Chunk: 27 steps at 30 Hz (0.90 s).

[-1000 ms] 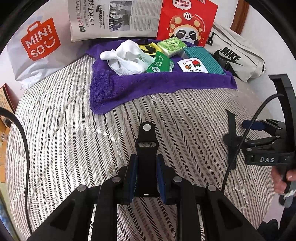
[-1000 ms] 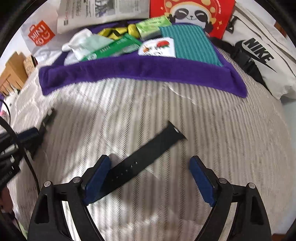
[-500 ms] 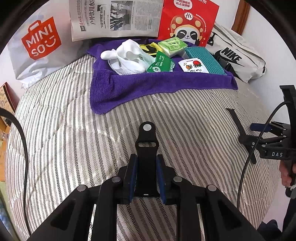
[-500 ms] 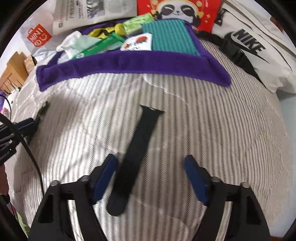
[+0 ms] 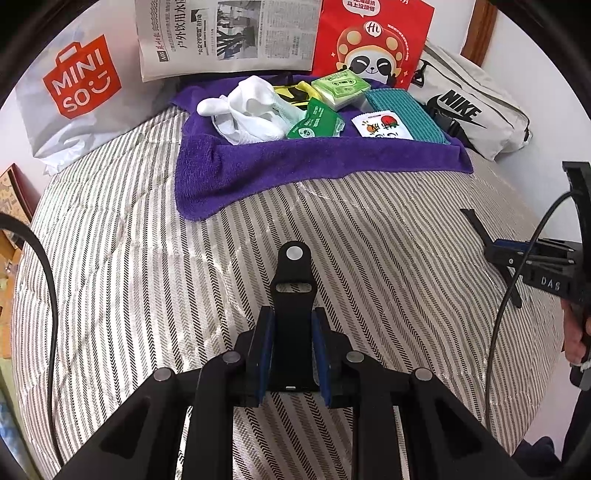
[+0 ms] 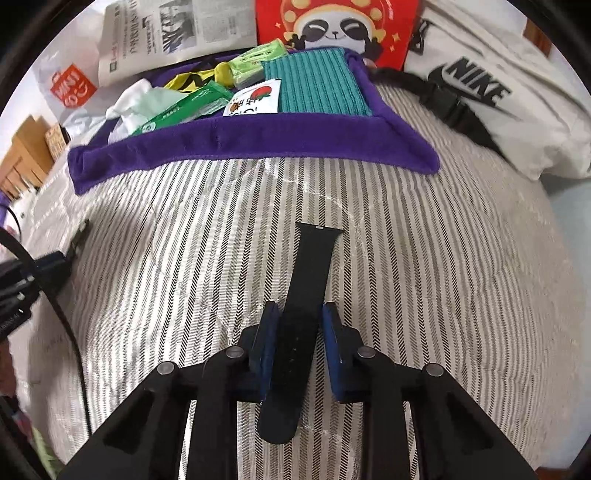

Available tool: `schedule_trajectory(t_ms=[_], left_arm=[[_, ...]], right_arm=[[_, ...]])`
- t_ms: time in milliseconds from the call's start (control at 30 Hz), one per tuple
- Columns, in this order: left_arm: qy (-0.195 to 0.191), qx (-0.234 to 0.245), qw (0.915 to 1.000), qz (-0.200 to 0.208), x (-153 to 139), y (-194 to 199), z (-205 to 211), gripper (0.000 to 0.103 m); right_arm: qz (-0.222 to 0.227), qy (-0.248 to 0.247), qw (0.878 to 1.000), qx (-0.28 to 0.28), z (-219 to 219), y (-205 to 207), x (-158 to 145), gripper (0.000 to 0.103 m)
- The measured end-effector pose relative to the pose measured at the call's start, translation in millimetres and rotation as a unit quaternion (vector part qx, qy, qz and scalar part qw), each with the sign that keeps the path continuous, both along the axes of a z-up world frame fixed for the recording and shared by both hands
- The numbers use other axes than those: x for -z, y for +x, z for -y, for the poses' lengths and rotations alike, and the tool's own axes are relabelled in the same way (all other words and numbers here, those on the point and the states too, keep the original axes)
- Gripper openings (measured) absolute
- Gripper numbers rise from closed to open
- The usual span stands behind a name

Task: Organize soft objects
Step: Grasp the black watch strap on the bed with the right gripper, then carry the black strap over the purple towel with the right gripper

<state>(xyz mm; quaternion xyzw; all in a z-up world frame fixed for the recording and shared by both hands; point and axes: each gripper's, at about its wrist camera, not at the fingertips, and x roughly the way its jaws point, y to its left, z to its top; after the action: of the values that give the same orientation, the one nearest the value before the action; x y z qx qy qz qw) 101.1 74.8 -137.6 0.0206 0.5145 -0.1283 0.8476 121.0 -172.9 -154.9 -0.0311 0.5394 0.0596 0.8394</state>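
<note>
Left gripper (image 5: 291, 350) is clamped on the sides of a short black strap piece (image 5: 293, 291), whose rounded end with a silver stud points away over the striped bedcover (image 5: 147, 258). Right gripper (image 6: 298, 345) has just been closing; its blue pads (image 6: 267, 347) now stand narrow against both edges of a longer black strap (image 6: 308, 273), which runs between them, its square end pointing toward the purple towel (image 6: 258, 142) and its rounded tail passing back under the jaws. That strap lies flat on the bedcover; whether the pads press hard on it cannot be told, though they touch its edges. In the left view the right gripper shows at the far right edge, held by a hand (image 5: 574, 332), a cable looping past it. On the towel, well beyond both straps, lie white cloth (image 5: 247, 109), a green packet (image 5: 314, 122), a light green packet (image 5: 340, 86), a yellow item (image 5: 291, 92), a white sachet (image 5: 382, 127) and a teal cloth (image 5: 406, 110). Behind the towel stand a newspaper (image 5: 229, 33), a red panda bag (image 5: 373, 40), a white Miniso bag (image 5: 74, 92) and a pale Nike bag (image 5: 476, 110).
</note>
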Motion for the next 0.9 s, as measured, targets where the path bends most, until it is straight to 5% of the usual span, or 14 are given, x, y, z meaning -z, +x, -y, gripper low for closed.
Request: schedule_trajectory(t_ms=[200, 500, 900], left_arm=[[-0.011, -0.001, 0.9999, 0.003, 0, 0, -3, 0.02], [0.015, 0.004, 0.9999, -0.002, 0, 2, 5, 0.02], [-0.035, -0.015, 0.9993, -0.005, -6, -1, -8, 0.02]], right_arm=[[0.0, 0.045, 0.999, 0.011, 17, 4, -1, 0.022], [0.013, 0.025, 1.0, -0.004, 11, 2, -2, 0.022], [0.014, 0.043, 0.999, -0.022, 19, 1, -5, 0.021]])
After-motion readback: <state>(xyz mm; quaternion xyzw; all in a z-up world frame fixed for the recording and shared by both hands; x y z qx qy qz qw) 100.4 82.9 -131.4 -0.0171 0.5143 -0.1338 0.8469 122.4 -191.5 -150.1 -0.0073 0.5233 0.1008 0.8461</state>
